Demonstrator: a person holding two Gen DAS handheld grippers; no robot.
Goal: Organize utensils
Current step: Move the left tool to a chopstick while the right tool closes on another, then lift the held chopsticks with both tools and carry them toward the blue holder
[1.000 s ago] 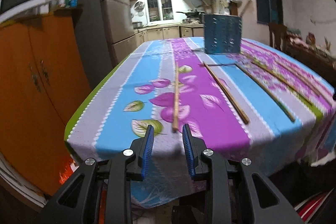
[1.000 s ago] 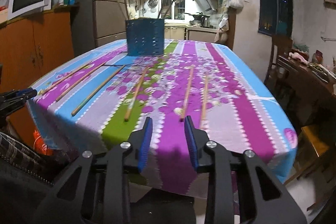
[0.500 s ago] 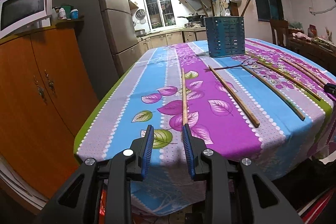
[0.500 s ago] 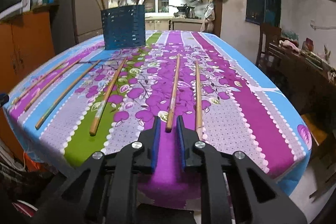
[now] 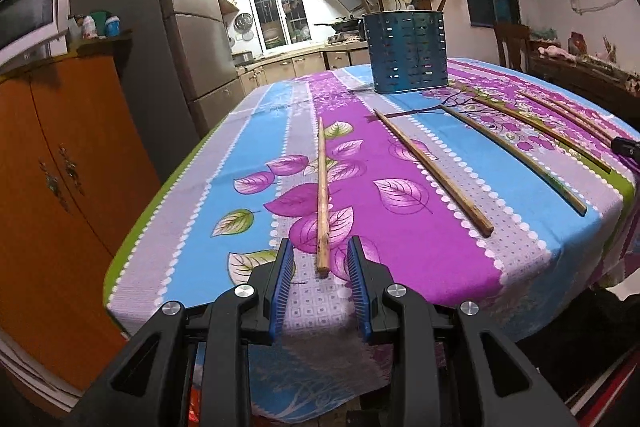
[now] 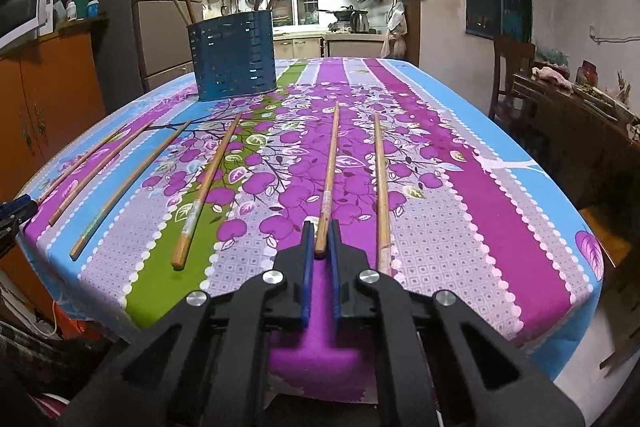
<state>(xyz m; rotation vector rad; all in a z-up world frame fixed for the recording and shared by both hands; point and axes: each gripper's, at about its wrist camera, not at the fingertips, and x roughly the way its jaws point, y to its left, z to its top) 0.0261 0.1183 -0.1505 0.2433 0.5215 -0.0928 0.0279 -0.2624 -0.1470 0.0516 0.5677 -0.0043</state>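
Several long wooden chopsticks lie in a row on a flowered tablecloth [image 5: 440, 259]. A blue perforated utensil holder [image 5: 408, 53] stands at the far end, also in the right wrist view [image 6: 233, 57], with a few sticks in it. My left gripper [image 5: 320, 251] is open, its jaws either side of the near end of the leftmost chopstick [image 5: 322, 187]. My right gripper [image 6: 321, 231] is shut on the near end of another chopstick [image 6: 330, 163], which still lies on the cloth.
More chopsticks lie beside it, one at the right [image 6: 382, 183] and one at the left [image 6: 208, 183]. An orange cabinet [image 5: 60, 163] stands left of the table. A wooden chair [image 6: 514, 67] and a cluttered side table [image 6: 580, 115] stand at the right.
Both grippers moved forward onto the table edge. The right jaws narrowed and closed on the chopstick end. The left jaws stayed open and now straddle the leftmost chopstick's end.
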